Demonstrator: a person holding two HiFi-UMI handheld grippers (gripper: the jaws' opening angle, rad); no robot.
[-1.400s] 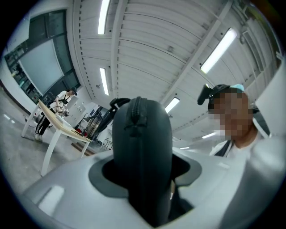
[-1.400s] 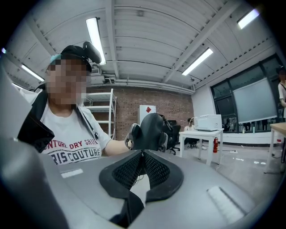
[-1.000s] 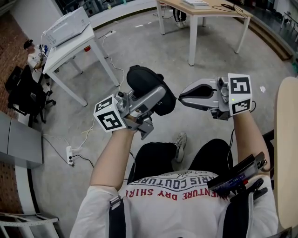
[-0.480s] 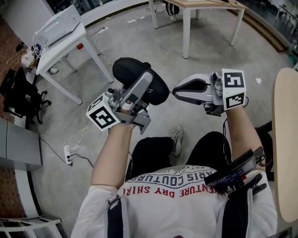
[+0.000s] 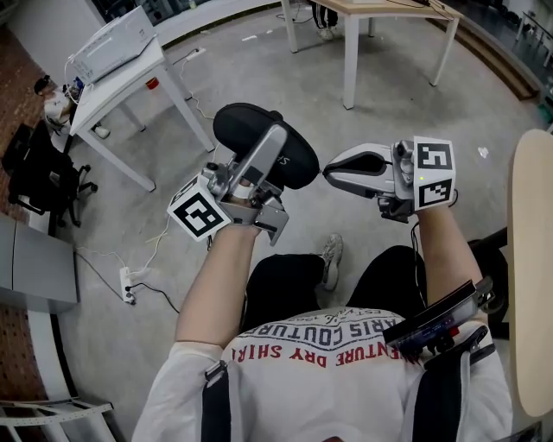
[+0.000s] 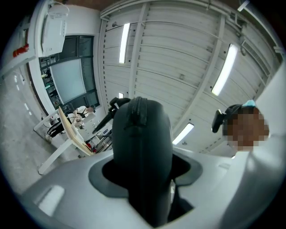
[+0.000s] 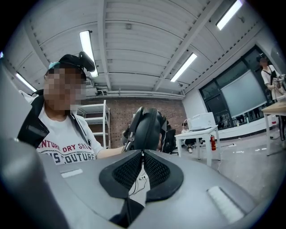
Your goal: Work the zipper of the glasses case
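Nearby, a white table [image 5: 121,82] stands left of the glasses case [image 5: 242,129].

White counter [image 5: 117,97] upper left w/ white box [image 5: 111,45] on top, small red item [image 5: 152,84] beside it. 2nd counter [image 5: 350,60] top centre. Black chair [image 5: 39,168] far left. Power strip [image 5: 130,287] + cables on concrete floor [image 5: 449,112]. Wood panel [image 5: 531,259] at rt edge.

Two hand-held grippers [image 5: 278,136] [image 5: 327,170], one glasses case [image 5: 246,129] — three tables [image 5: 117,91] [image 5: 393,7] [image 5: 531,259], one chair [image 5: 34,173].
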